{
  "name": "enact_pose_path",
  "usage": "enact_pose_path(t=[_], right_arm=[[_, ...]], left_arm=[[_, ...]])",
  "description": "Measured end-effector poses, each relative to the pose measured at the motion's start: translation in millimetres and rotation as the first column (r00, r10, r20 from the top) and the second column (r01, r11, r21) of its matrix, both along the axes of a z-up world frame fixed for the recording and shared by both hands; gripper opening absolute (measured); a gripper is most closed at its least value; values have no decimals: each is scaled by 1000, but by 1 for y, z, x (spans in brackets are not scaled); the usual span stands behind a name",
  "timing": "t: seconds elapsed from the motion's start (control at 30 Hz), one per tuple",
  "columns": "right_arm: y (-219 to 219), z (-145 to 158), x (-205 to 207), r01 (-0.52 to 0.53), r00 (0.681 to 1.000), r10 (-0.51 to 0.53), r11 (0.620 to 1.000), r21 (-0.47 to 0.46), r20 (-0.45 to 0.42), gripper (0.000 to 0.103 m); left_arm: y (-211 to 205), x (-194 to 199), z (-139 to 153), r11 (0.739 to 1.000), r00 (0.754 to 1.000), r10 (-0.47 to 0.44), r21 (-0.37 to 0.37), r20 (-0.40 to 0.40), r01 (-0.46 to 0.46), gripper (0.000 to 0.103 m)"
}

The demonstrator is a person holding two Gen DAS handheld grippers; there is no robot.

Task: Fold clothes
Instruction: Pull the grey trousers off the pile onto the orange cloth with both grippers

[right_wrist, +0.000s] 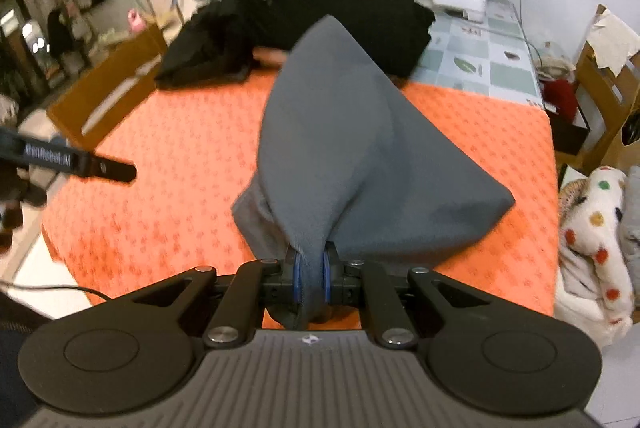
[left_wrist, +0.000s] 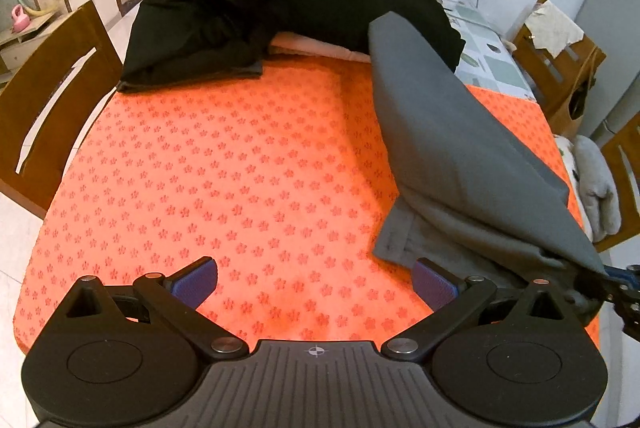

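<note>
The left gripper [left_wrist: 314,278] hangs over the near edge of the orange-covered table [left_wrist: 240,168], its 2 jaws spread wide with nothing between them. To its right, the right gripper [right_wrist: 311,278] pinches a bunched edge of the grey garment [right_wrist: 340,148], which drapes up off the table's right side. Black clothes [left_wrist: 224,16] are piled along the far edge.

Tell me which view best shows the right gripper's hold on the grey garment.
Right wrist view. It shows the right gripper shut on a bunched edge of the grey garment, blue pads pressing on both sides. The left wrist view only catches that gripper at its far right edge, with the garment stretching toward it; the pinch itself is not readable there.
</note>
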State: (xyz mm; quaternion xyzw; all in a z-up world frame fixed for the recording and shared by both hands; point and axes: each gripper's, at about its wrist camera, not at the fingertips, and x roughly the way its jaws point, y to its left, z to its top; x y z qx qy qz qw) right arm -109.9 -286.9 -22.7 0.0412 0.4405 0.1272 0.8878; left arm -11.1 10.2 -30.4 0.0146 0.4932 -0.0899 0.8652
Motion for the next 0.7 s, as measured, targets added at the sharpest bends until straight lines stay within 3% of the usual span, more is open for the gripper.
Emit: enact_pose_path(t=[0.13,0.23,0.33,0.4,0.57,0.7], right_arm=[[5,20,1,-66,998,66,998,-19,-15,19],[16,38,7,-113,993,114,993,-46,17,46],[30,45,26,-122,991,125,990,-68,45,52],[42,41,43,-115,992,119,991,-76,51,53],[83,20,83,-127,988,136,985,-117,72,76],[117,-2,112,-163,981,179,971,-176,79,80]], left_arm=[[10,4,3,1000,1000,5,-9,0,-5,103],[20,11,2,1000,1000,9,-21,6,-9,103],[31,19,-1,999,1000,-2,-32,14,2,103],[37,25,-5,999,1000,-21,-24,14,21,103],[52,30,-8,996,996,-84,1,14,84,103],[64,33,-7,990,990,-137,13,17,137,102]])
